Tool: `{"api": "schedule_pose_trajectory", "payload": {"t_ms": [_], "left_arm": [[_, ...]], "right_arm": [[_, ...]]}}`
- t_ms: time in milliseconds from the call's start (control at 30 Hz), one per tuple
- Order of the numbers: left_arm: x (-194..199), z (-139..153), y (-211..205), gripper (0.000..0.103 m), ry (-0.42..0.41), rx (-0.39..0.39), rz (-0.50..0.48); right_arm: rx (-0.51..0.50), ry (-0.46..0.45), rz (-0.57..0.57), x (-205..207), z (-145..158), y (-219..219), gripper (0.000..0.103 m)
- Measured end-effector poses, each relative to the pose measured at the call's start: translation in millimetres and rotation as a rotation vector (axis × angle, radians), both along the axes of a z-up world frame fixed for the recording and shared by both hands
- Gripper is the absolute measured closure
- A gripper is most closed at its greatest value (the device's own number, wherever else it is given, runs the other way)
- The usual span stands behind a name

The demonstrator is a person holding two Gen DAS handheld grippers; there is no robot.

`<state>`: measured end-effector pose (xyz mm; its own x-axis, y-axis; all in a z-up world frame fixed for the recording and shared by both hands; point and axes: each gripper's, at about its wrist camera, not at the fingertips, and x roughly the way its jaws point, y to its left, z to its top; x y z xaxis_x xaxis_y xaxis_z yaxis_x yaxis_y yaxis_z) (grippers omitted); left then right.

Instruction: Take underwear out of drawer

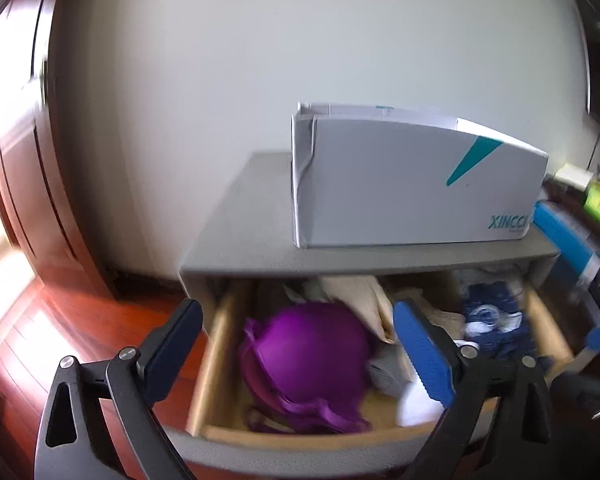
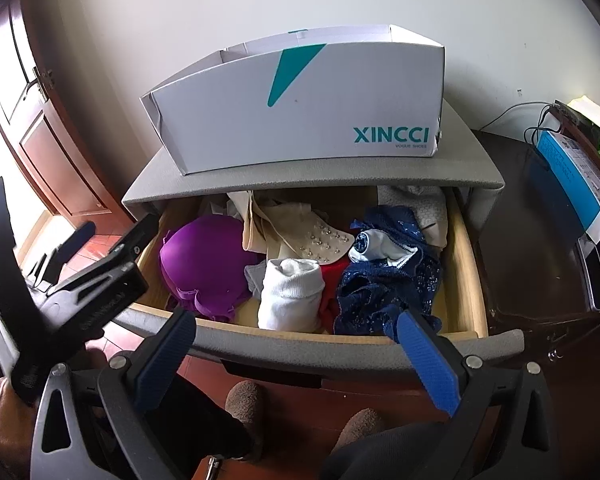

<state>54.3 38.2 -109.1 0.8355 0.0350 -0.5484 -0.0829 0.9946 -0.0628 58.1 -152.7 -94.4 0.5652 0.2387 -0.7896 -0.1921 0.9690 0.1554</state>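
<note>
Drawer (image 2: pixel 466 264) stands pulled out of the grey cabinet (image 2: pixel 476 178), and everything the task wants lies inside it. In the left wrist view the left tongs (image 1: pixel 296 344) gape wide with nothing pinched, and the purple bra (image 1: pixel 308 356) sits right in the gap between the two pads, a little toward 6 o'clock of their tips. No pad touches it. Its long axis appears to run from about 11 o'clock to 5 o'clock in that view, roughly along the pointing line of the tongs, so I judge a straight drop onto the cup would catch it.

The right tongs (image 2: pixel 296 344) are open too and empty, hovering over the drawer's front rim. From them the dark blue lace underwear (image 2: pixel 384 292) lies at about 1 o'clock, just past the right pad, and the white rolled garment (image 2: pixel 290 296) at 12 o'clock. The left hand is nearer the bra; the right is nearer the blue lace.

Contents of the drawer, from 9 to 3 o'clock in the right wrist view: purple bra, beige garment with hooks (image 2: pixel 296 232), white roll, a strip of red cloth (image 2: pixel 332 284), blue lace. A white shoe box (image 2: pixel 300 120) sits on the cabinet's top surface at 12 o'clock; what it holds cannot be seen.
</note>
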Motion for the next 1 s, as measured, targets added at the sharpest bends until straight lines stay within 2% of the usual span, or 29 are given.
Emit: {"api": "schedule_pose_trajectory", "payload": {"t_ms": [33,100,167,200,300,333,400,467,500,600,700,867,1000], "left_arm": [[3.6,1.3,5.6,0.008,0.026,-0.087,0.001],[13.6,0.8,21.0,0.009,0.102,-0.19,0.068],[16.3,-3.9,40.0,0.019,0.151,-0.316,0.137],[14.2,-3.8,42.8,0.02,0.147,-0.335,0.151],[7.8,3.9,26.7,0.019,0.123,-0.253,0.163],[7.4,3.0,22.4,0.019,0.129,-0.25,0.161],[8.3,-10.3,27.3,0.021,0.198,-0.338,0.205],[4.4,-31.8,41.8,0.025,0.276,-0.474,0.304],[0.3,-36.6,45.3,0.028,0.278,-0.511,0.332],[-4.2,-23.0,36.6,0.028,0.242,-0.464,0.354],[-15.1,-27.9,36.6,0.028,0.251,-0.543,0.422],[-24.7,-27.6,17.8,0.027,0.264,-0.495,0.445],[-30.9,-33.5,13.1,0.027,0.28,-0.516,0.485]], "right_arm": [[0.001,0.0,0.0,-0.1,0.3,-0.3,0.0],[0.0,0.001,-0.003,0.3,0.8,-1.1,0.0],[0.0,-0.005,-0.007,-0.5,3.2,-2.9,0.0],[0.002,-0.006,-0.008,-0.1,3.7,-4.0,0.0],[0.011,-0.01,-0.015,0.1,6.1,-7.4,0.0],[0.012,-0.009,-0.014,0.1,6.4,-7.5,0.0],[0.006,-0.014,-0.009,-1.4,7.7,-7.5,0.0],[-0.001,-0.021,-0.006,-3.5,9.0,-8.2,0.0],[-0.003,-0.024,-0.005,-4.3,10.0,-9.0,0.0],[0.002,-0.027,-0.015,-4.6,10.8,-15.5,0.0],[0.023,-0.018,-0.03,-4.4,10.5,-21.1,0.0],[0.018,-0.034,-0.027,-9.5,14.2,-24.5,0.0],[0.026,-0.045,-0.037,-16.6,17.1,-33.9,0.0]]}}
